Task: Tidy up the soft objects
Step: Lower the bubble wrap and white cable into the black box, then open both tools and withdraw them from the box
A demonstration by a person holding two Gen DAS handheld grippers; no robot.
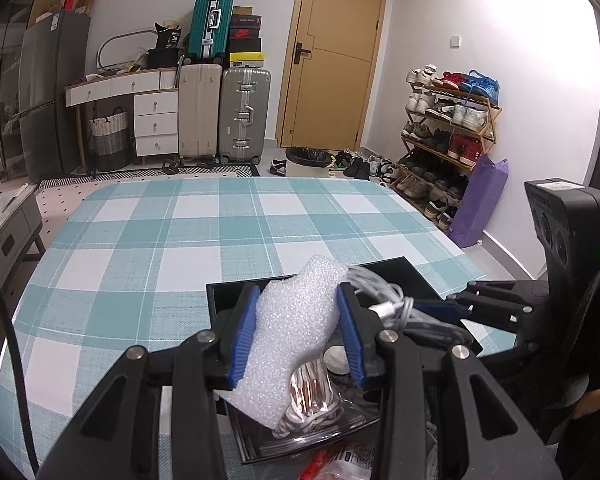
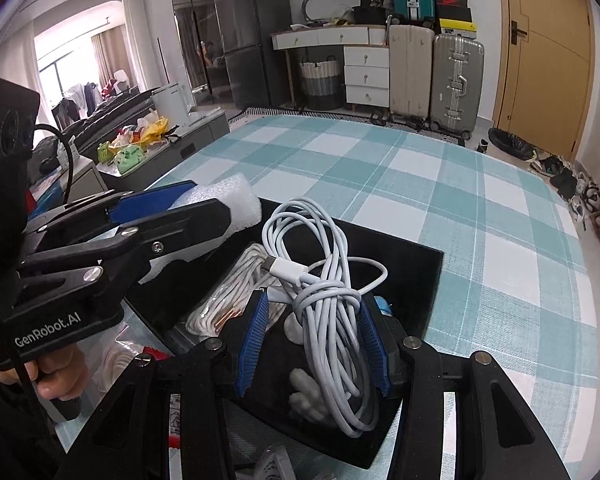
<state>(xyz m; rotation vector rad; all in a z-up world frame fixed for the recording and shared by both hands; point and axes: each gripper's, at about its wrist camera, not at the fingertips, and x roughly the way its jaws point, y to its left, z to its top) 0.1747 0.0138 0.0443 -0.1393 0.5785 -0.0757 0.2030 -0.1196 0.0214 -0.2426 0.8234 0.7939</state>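
Checked tablecloth [image 1: 148,240] covered the table, with a black tray [image 2: 412,264] near its front edge. Left gripper [image 1: 298,332] clamped a white foam piece [image 1: 296,320] above the tray; right gripper [image 2: 312,344] pinched a coiled white cable [image 2: 332,308] over it, apparently for sorting into it.

white cable [image 2: 332,304], black tray [image 2: 412,264], teal-checked tablecloth [image 1: 172,240]

One foam piece [image 1: 296,320], one white cable bundle [image 2: 332,312], one black tray [image 2: 412,280], three suitcases [image 1: 244,116], two hand-held grippers [image 1: 300,336].
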